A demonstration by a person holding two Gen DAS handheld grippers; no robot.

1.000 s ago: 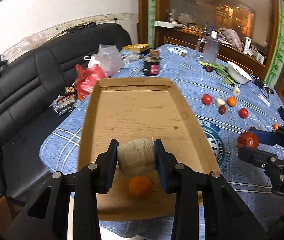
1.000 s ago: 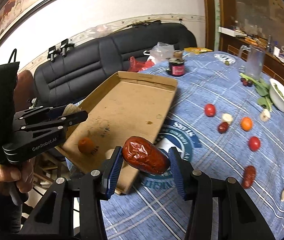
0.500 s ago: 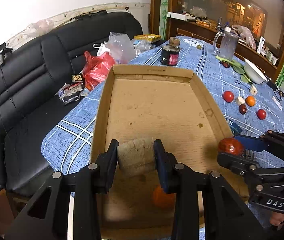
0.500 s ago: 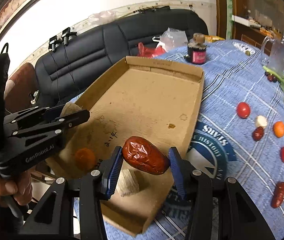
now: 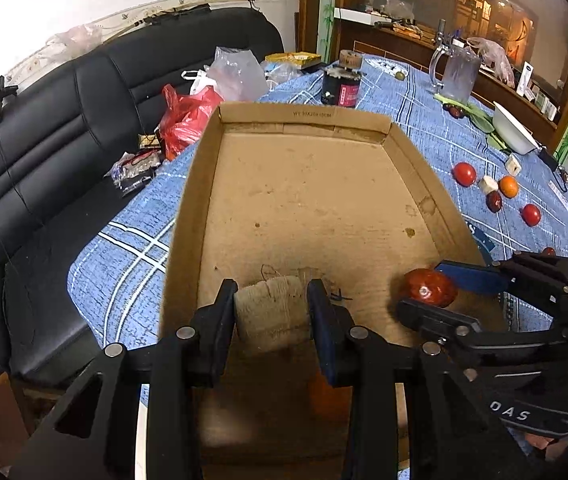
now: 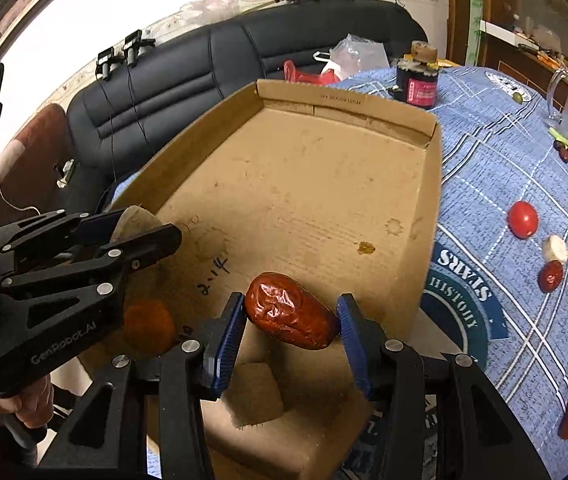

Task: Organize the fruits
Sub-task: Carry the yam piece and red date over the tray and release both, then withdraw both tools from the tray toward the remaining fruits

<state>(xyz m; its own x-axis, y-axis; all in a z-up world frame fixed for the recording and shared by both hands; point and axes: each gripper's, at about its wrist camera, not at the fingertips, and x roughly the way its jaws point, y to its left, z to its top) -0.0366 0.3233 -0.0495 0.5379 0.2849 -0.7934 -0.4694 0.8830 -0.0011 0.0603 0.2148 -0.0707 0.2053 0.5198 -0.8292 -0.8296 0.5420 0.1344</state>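
cardboard tray [image 6: 364, 128] handwritten "2.1f"; tablecloth [image 6: 484, 152] "stars history".

place: home living-dining room | evidence: black sofa [image 5: 63, 128], clothed table [image 5: 424, 92], wooden cabinet [image 5: 424, 8]

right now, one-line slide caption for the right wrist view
Right claw holds a red date over the cardboard tray; left claw grips a pale chunk.

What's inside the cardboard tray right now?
On the cardboard tray floor lie an orange fruit and a pale chunk. The grippers' fingers partly cover both. The near end of the floor is hidden behind them, so anything more there cannot be seen.
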